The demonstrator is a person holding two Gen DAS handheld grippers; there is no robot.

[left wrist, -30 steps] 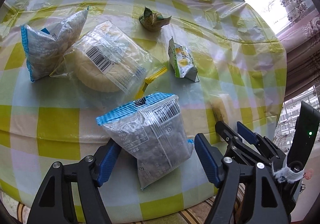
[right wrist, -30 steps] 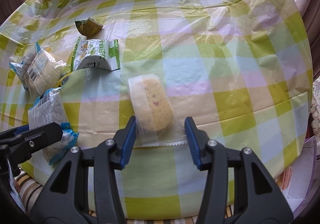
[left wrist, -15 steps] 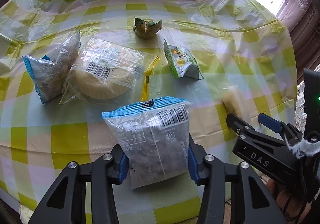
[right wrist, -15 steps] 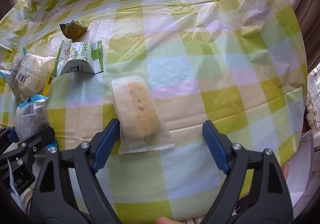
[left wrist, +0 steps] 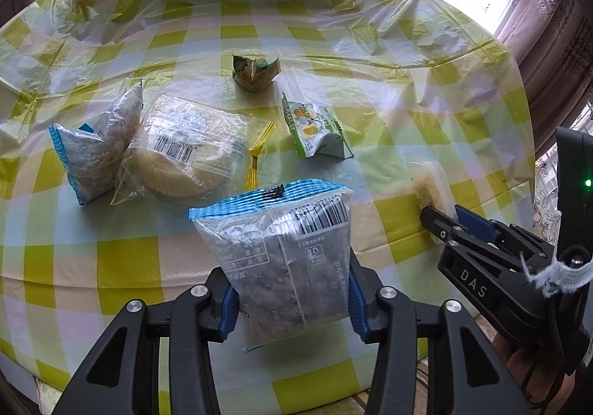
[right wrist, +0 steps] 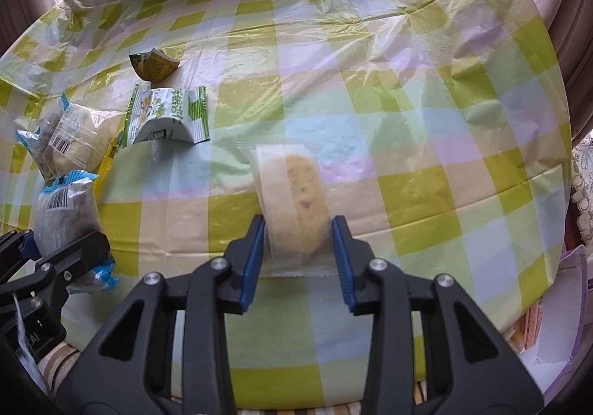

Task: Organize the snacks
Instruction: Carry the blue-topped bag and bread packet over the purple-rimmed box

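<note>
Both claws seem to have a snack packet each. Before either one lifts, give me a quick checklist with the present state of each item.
1. Left claw pads on the dark blue-topped packet: ok, both pads press its sides.
2. Right claw on the clear-wrapped cake: ok, but jaws closing, cake between the pads.
3. Cake grip position: ok, pads at its near end, wrapper tail hanging below.
4. Claws apart from each other: ok.
5. Other snacks clear of the lift: ok; round pastry bag and green packet lie farther back.
6. Drop-off spot: cannot tell, no container visible.
</note>
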